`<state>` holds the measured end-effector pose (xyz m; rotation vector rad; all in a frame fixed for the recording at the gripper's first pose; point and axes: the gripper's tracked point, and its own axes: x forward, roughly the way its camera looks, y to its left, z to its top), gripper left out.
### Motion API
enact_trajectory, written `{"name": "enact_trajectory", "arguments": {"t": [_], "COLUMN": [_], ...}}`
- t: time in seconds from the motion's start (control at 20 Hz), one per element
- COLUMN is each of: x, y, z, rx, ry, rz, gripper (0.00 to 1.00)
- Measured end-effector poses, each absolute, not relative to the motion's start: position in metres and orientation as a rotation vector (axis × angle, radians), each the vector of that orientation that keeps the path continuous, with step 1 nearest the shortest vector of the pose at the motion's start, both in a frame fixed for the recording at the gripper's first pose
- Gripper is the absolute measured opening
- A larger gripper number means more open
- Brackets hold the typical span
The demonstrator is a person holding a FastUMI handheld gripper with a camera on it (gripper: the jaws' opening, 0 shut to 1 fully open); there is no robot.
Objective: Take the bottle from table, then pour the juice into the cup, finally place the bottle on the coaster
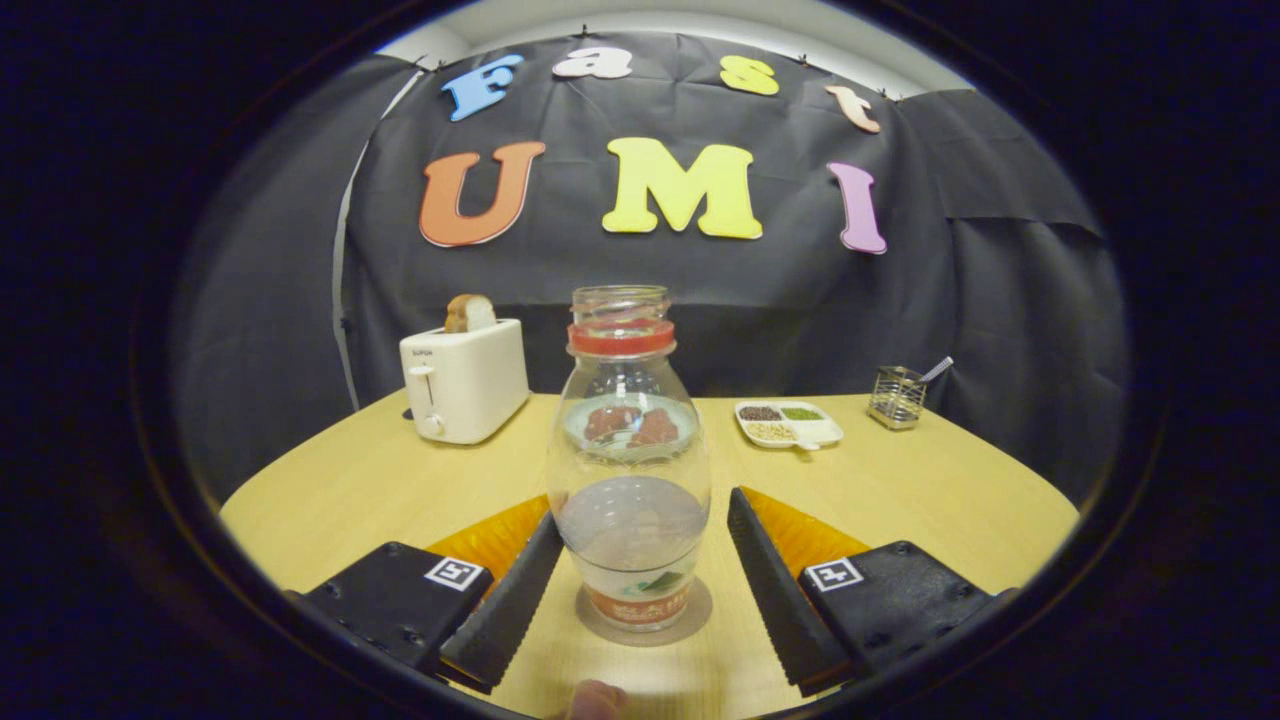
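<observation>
Now our fingers (pixel 640 575) stand open, touching nothing, the bottle (pixel 628 470) upright between them on its coaster (pixel 700 615).

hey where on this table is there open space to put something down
Bare tabletop lies between the toaster and the bottle, between the bottle and the snack tray, and in front of the utensil holder. It is crowded at the gripper: the bottle stands on its coaster between the open fingers, which are not pressing it.
</observation>
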<state>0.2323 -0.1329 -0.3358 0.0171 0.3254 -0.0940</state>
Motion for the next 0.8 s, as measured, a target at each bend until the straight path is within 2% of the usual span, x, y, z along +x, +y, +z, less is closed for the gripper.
{"name": "enact_trajectory", "arguments": {"t": [0.4, 0.8], "x": [0.210, 0.166], "y": [-0.130, -0.118], "z": [-0.303, -0.213], "rx": [-0.011, -0.030], "ry": [0.297, 0.195], "rz": [-0.073, -0.049], "gripper": [1.00, 1.00]}}
